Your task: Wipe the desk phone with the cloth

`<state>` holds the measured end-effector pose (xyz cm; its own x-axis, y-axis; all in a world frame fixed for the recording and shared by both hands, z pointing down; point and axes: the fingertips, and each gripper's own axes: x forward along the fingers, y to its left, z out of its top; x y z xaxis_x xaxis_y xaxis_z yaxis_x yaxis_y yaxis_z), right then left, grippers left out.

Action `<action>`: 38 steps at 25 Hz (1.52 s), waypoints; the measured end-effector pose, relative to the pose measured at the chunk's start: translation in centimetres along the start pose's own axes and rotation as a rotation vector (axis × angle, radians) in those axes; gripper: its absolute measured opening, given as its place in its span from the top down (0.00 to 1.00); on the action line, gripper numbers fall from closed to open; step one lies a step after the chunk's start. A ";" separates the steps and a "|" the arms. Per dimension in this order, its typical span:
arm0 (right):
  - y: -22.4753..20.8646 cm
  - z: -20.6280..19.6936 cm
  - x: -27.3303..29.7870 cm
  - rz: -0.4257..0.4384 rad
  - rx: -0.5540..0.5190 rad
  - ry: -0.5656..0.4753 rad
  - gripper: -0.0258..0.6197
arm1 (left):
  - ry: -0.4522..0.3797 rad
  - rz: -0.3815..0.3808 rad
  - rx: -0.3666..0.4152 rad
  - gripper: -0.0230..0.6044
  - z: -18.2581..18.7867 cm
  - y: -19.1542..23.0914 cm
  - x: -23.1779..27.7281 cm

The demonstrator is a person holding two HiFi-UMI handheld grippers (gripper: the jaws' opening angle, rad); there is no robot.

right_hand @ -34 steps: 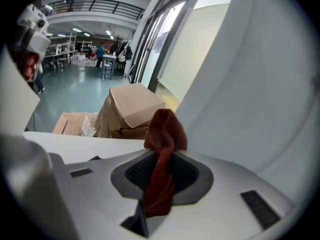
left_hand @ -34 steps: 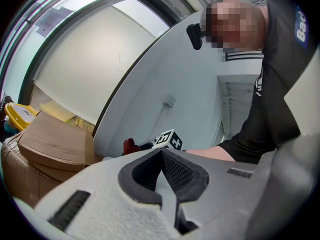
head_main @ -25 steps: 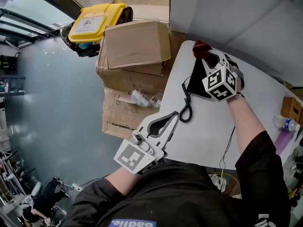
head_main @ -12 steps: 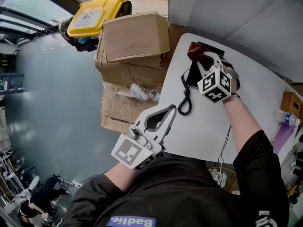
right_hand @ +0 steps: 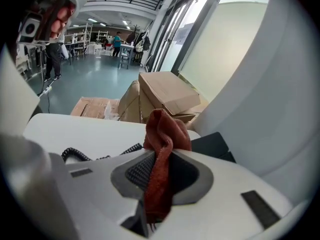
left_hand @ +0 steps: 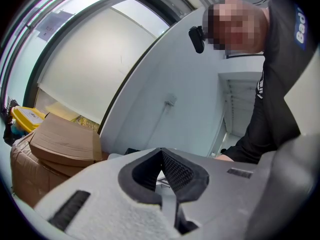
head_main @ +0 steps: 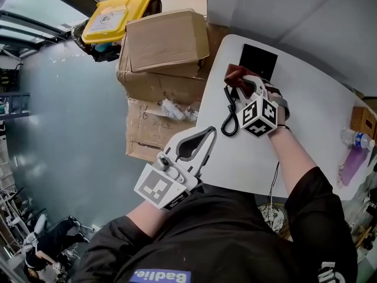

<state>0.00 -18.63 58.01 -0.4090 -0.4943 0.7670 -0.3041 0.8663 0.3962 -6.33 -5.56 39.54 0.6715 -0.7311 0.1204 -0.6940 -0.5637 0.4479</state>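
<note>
The black desk phone (head_main: 258,61) lies at the far end of the white table (head_main: 306,117), its coiled cord (head_main: 228,114) trailing toward the table's left edge. My right gripper (head_main: 238,82) hovers at the phone's near left corner, shut on a dark red cloth (head_main: 235,73). In the right gripper view the cloth (right_hand: 162,144) hangs bunched between the pads of my right gripper (right_hand: 160,156), with the phone (right_hand: 212,145) and cord (right_hand: 80,155) just beyond. My left gripper (head_main: 203,135) hangs at the table's near left edge; in its own view the left gripper (left_hand: 161,151) is shut and holds nothing.
Stacked cardboard boxes (head_main: 168,40) and a yellow bin (head_main: 112,17) stand on the floor left of the table. A water bottle (head_main: 353,139), a purple item (head_main: 353,164) and a small carton (head_main: 362,121) sit at the table's right end. A thin cable (head_main: 274,181) runs off the near edge.
My right gripper has dragged the cloth from the phone's far end toward its near left corner, uncovering the black top. The left gripper has barely shifted.
</note>
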 end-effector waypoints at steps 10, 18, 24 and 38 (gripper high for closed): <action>4.6 -0.7 -0.5 0.041 0.022 -0.002 0.83 | 0.015 -0.009 0.021 0.94 0.0 -0.7 -1.7; 7.1 -1.3 -0.8 0.084 0.025 0.007 0.83 | 0.007 -0.014 0.036 0.94 0.3 -0.7 -2.2; 5.3 -0.7 -2.5 0.061 0.012 -0.003 0.83 | -0.007 -0.027 0.026 0.94 1.0 -1.0 -1.8; -11.0 -1.1 -4.7 -0.129 -0.053 0.021 0.83 | -0.047 -0.053 0.001 0.94 2.3 -1.6 2.5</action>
<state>6.22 -25.81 50.62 -0.3508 -0.6007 0.7184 -0.3066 0.7986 0.5180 -4.16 -7.37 37.12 0.6942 -0.7176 0.0553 -0.6584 -0.6021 0.4517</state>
